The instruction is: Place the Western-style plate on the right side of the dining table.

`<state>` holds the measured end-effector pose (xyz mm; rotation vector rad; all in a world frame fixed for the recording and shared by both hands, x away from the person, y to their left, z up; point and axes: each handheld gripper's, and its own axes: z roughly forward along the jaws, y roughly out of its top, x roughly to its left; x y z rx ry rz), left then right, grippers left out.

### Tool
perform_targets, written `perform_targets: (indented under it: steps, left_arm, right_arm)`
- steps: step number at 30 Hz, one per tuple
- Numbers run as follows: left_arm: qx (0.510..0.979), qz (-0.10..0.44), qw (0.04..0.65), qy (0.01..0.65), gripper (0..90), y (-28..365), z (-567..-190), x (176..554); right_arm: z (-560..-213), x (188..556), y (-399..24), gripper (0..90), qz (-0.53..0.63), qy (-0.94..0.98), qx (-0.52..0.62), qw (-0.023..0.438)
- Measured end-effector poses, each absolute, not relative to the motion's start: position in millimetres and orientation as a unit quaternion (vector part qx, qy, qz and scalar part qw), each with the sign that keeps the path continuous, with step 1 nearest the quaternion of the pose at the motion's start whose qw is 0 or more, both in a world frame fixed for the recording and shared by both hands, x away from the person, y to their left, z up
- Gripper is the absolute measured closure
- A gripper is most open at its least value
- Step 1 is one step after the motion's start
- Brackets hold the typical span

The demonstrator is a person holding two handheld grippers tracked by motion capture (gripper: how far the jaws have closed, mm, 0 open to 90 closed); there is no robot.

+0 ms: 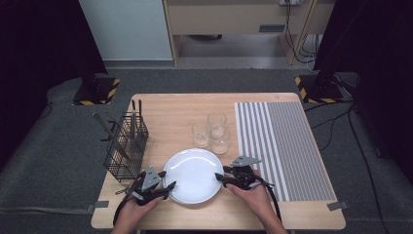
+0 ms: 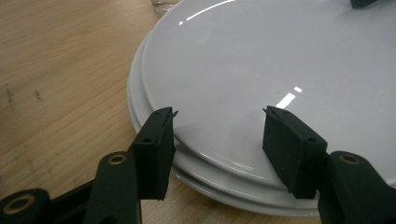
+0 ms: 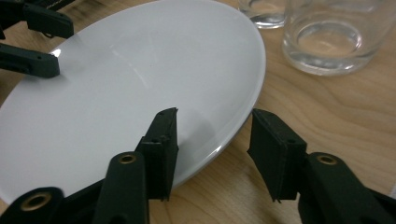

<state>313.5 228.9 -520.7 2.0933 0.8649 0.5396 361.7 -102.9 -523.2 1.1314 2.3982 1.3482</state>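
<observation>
Wooden table (image 1: 170, 105), stacked plates (image 1: 193, 174), both claws.

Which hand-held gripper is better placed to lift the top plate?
Probably the right: its jaws already straddle the top plate's rim, one over the plate, one outside. The left has both jaws over the plate.

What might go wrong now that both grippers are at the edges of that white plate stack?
The top plate sits on others, and the left gripper has its fingers straddling the stack's rim without pinching it, so it might catch more than one plate or slip off the glossy rim. The right gripper also straddles the rim loosely; an uneven lift could tilt the plate. Three glasses stand just beyond the plates, so a push forward could knock them.
</observation>
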Motion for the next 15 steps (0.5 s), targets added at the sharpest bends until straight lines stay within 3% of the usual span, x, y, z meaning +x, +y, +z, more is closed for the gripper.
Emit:
perform_targets:
  steps: [3, 4, 6, 15]
  left_arm:
    - [0.825, 0.216, 0.395, 0.341, 42.4, 227.8, -521.0, 313.0]
    - [0.825, 0.218, 0.394, 0.342, 42.2, 227.2, -521.2, 312.7]
    - [0.825, 0.218, 0.394, 0.341, 42.2, 227.2, -521.3, 312.9]
    - [0.826, 0.221, 0.393, 0.339, 41.9, 226.6, -521.6, 312.7]
  right_arm:
    - [-521.8, 360.9, -104.0, 52.9, 0.450, 0.807, 0.374, 0.082]
    - [-523.5, 361.9, -106.0, 50.5, 0.452, 0.801, 0.389, 0.054]
    - [-524.5, 362.6, -106.9, 50.1, 0.454, 0.798, 0.395, 0.044]
    - [-522.8, 358.2, -100.4, 48.4, 0.445, 0.806, 0.386, 0.055]
